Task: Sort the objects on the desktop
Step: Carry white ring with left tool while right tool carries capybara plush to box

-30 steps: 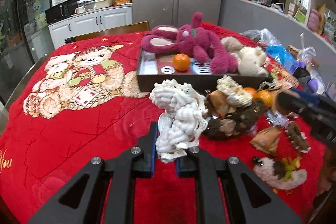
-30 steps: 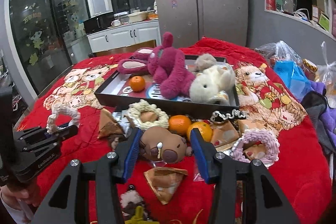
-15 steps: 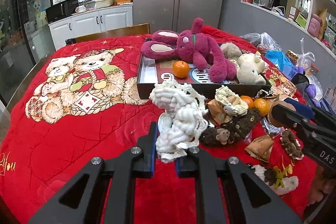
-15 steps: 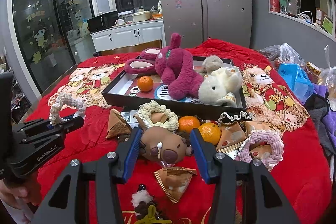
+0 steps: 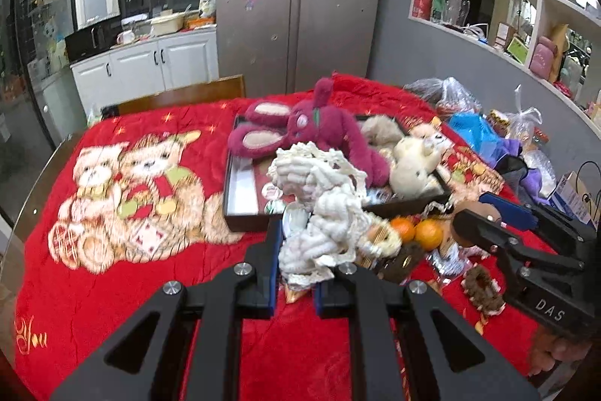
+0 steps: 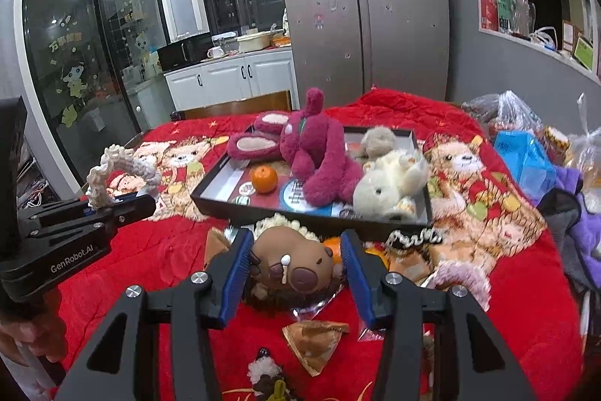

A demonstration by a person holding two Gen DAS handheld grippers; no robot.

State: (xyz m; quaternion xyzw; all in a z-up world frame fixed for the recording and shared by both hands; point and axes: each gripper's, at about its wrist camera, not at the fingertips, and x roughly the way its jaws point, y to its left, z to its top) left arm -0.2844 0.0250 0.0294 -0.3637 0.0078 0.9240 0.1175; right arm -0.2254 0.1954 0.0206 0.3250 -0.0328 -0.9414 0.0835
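My left gripper (image 5: 295, 273) is shut on a white crocheted ring (image 5: 323, 209), held above the red blanket just in front of the black tray (image 5: 240, 217); it also shows in the right wrist view (image 6: 120, 171). My right gripper (image 6: 295, 262) is shut on a brown capybara toy (image 6: 295, 260), lifted above the pile in front of the tray (image 6: 311, 215). The tray holds a magenta plush rabbit (image 6: 315, 156), a cream plush (image 6: 387, 186) and an orange (image 6: 264, 178).
Loose items lie on the blanket in front of the tray: two oranges (image 5: 417, 232), a cream ring (image 5: 379, 241), a pink ring (image 6: 462, 277), brown triangular packets (image 6: 313, 341), a dark scrunchie (image 5: 482, 288). Bags (image 6: 526, 160) crowd the right edge. The blanket's left part (image 5: 94, 288) is bare.
My left gripper has carried the white ring forward and right toward the tray. My right gripper has lifted the capybara toy higher and closer to the tray.
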